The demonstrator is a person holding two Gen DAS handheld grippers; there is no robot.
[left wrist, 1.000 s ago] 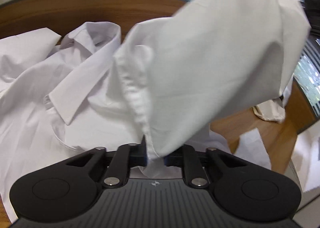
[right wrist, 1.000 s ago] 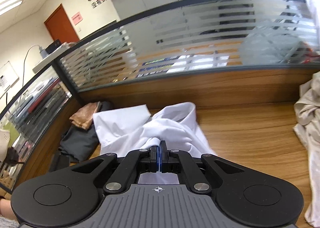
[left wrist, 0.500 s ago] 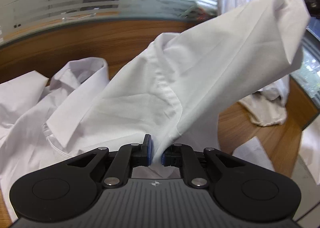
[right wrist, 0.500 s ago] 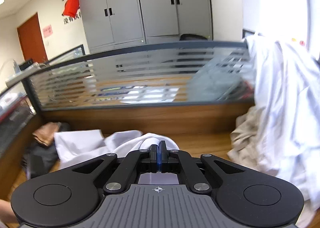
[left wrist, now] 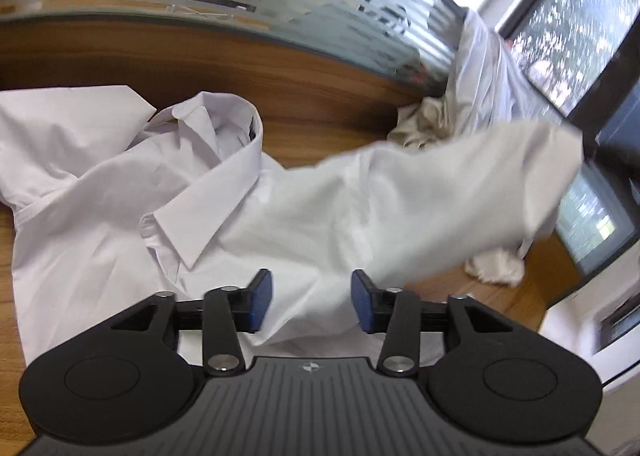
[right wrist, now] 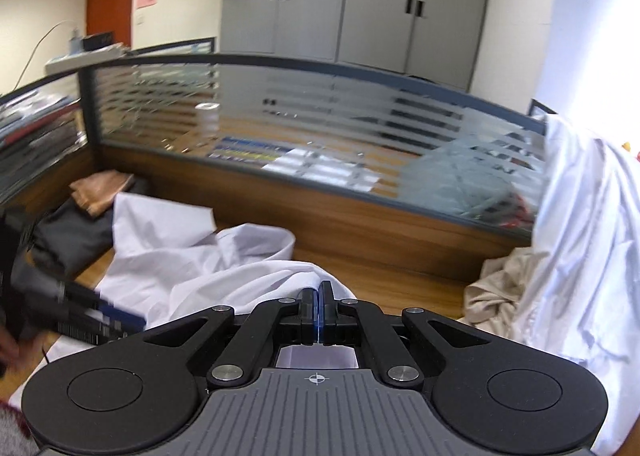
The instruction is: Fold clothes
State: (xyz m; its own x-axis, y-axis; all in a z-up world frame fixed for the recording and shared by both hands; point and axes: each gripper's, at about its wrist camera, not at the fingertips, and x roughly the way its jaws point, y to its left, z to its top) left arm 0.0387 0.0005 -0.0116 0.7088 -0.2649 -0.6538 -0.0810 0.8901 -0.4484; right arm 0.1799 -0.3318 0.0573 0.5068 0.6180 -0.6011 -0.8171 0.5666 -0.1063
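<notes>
Two glass-panelled partitions (right wrist: 320, 128) fence the wooden desk (left wrist: 328, 124), with grey steel cabinets (right wrist: 352, 4) behind them. A second white garment (right wrist: 580, 240) hangs over the partition at the right above a crumpled beige cloth (right wrist: 500, 288); dark and brown clothes (right wrist: 80, 216) are heaped in the far left corner. The white collared shirt (left wrist: 120, 216) sprawls across the desk, its sleeve (left wrist: 460, 192) lifted and blurred. The left gripper (left wrist: 312, 300) tilts down over the shirt, jaws opening, fabric loose between them without being pressed. The right gripper (right wrist: 319, 310) is clamped tight on a fold of the shirt.
</notes>
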